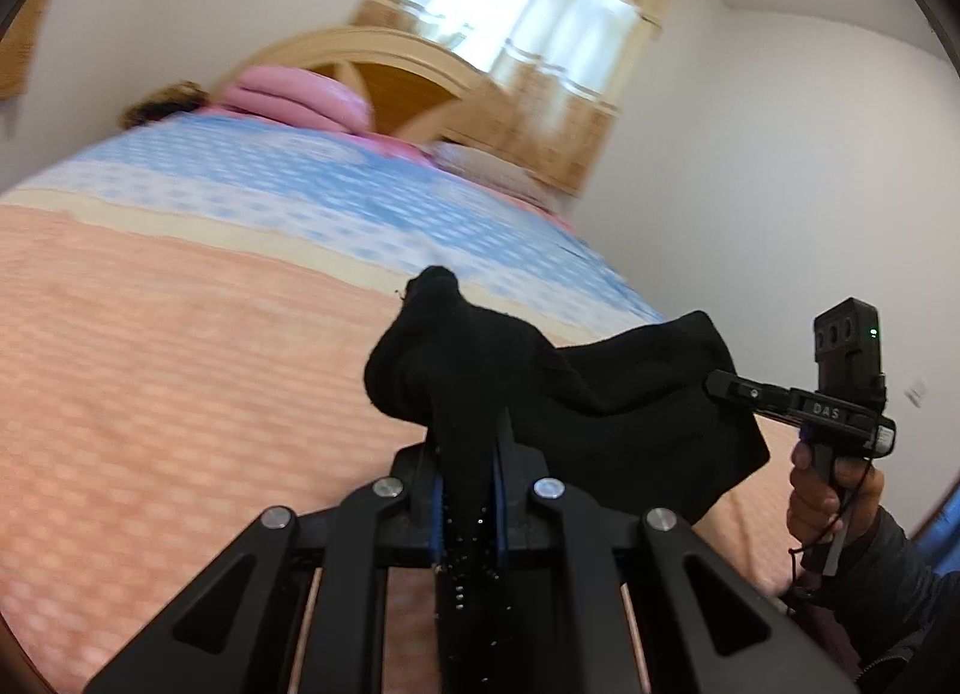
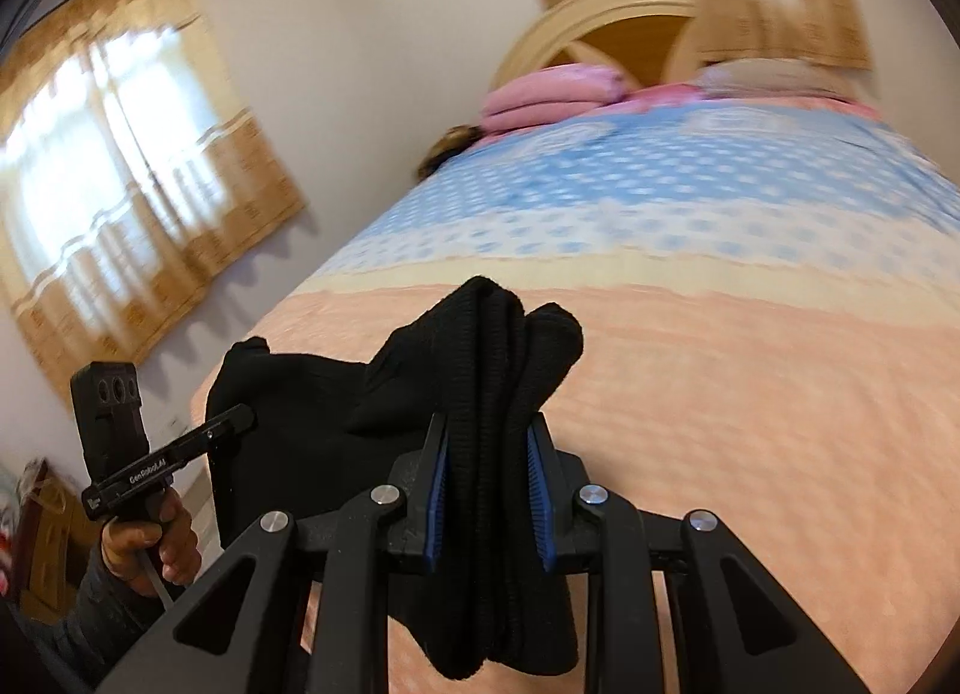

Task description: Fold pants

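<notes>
Both grippers have the black pants [image 1: 630, 394] pinched and lifted. The left gripper [image 1: 469, 490] is clamped tight on a thin bunch of fabric, which bulges out just past its fingers. The right gripper [image 2: 487, 490] grips a thicker ribbed wad, with cloth spilling beyond its tips and hanging below. Under and beyond both: the peach-and-blue bedspread [image 1: 180, 334], then pink pillows [image 2: 552, 87] against the headboard [image 1: 408, 63].
</notes>
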A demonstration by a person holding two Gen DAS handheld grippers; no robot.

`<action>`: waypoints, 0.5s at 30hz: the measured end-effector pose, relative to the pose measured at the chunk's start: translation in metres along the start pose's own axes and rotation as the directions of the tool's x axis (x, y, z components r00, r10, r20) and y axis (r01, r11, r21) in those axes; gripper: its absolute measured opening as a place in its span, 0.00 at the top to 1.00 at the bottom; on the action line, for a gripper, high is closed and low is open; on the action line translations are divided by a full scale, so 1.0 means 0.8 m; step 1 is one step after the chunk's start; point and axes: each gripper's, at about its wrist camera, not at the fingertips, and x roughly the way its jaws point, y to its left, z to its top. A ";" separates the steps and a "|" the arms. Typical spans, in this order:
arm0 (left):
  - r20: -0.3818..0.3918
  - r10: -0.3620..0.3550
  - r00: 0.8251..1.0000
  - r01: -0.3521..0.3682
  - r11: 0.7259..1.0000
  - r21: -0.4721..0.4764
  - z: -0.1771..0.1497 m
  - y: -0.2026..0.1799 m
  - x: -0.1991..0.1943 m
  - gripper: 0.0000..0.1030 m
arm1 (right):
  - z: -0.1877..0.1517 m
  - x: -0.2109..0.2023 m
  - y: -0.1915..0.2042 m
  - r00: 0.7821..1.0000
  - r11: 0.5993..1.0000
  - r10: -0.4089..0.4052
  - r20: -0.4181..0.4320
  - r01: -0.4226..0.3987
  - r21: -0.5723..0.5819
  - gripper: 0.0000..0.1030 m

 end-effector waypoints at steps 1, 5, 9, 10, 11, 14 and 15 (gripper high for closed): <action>0.010 0.033 0.999 -0.033 0.999 -0.006 0.003 0.014 -0.007 0.88 | 0.003 0.016 0.011 1.000 1.000 0.013 -0.007 -0.013 -0.015 0.76; 0.020 0.142 0.990 -0.141 0.990 -0.028 -0.001 0.065 -0.013 0.88 | 0.008 0.094 0.037 0.998 0.998 0.037 -0.056 -0.040 -0.039 0.76; -0.070 0.192 0.979 -0.195 0.980 -0.040 -0.028 0.106 0.022 0.85 | -0.004 0.145 0.023 0.993 1.000 0.019 -0.118 -0.019 0.004 0.76; -0.102 0.213 0.972 -0.218 0.975 -0.036 -0.038 0.111 0.032 0.82 | -0.008 0.153 0.016 0.991 1.000 0.013 -0.133 -0.011 0.015 0.76; -0.118 0.253 0.960 -0.257 0.966 -0.023 -0.046 0.114 0.040 0.75 | -0.013 0.162 0.004 0.989 0.999 0.006 -0.150 0.000 0.038 0.76; -0.127 0.318 0.939 -0.323 0.946 -0.019 -0.064 0.120 0.052 0.44 | -0.021 0.175 -0.026 0.983 0.992 0.018 -0.181 0.005 0.126 0.70; -0.109 0.323 0.940 -0.328 0.944 -0.028 -0.068 0.120 0.049 0.42 | -0.023 0.176 -0.032 0.983 0.990 0.021 -0.185 0.006 0.142 0.68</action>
